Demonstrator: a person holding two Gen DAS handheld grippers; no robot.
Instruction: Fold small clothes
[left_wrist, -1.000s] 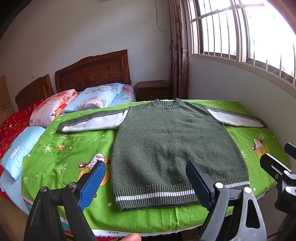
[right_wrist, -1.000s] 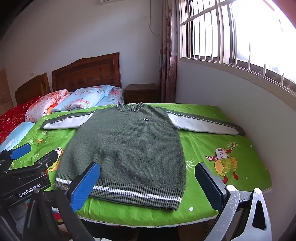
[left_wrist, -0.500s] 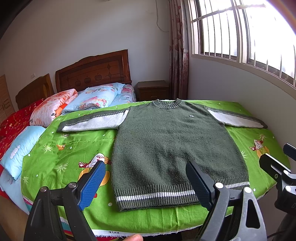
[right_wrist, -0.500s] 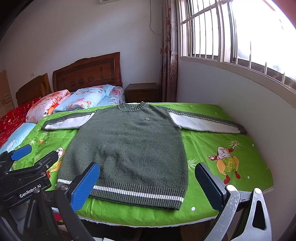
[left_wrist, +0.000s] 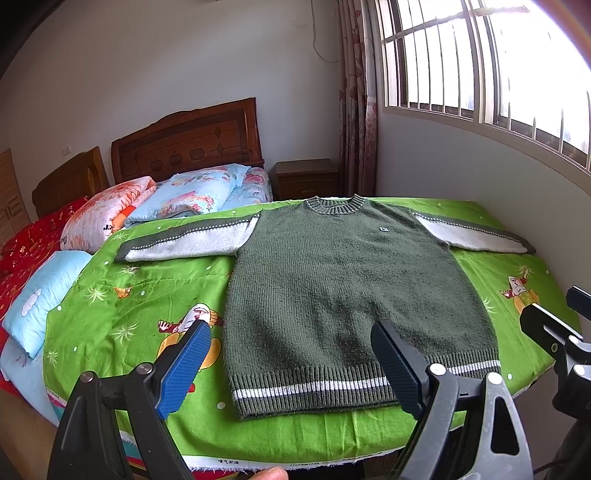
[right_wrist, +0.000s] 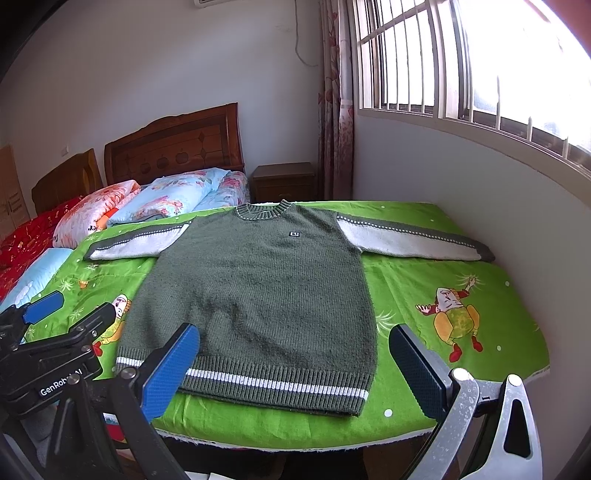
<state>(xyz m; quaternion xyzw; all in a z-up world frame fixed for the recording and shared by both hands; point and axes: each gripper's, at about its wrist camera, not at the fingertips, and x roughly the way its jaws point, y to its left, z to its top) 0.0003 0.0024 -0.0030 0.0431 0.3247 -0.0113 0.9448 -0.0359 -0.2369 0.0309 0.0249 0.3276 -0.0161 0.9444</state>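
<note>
Both the left claw (left_wrist: 290, 363) and right claw (right_wrist: 299, 367) hang wide apart, empty, above the near hem of the green sweater (left_wrist: 347, 280) lying flat on the bed (left_wrist: 147, 295).

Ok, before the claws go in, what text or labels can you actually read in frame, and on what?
"GenRobot AI", partly hidden: left claw body.
"ho...", cut off: orange floral pillow.
Small chest badge on the green sweater: too small to read.
Printed line on the green sheet's white hem: too blurred to read.
</note>
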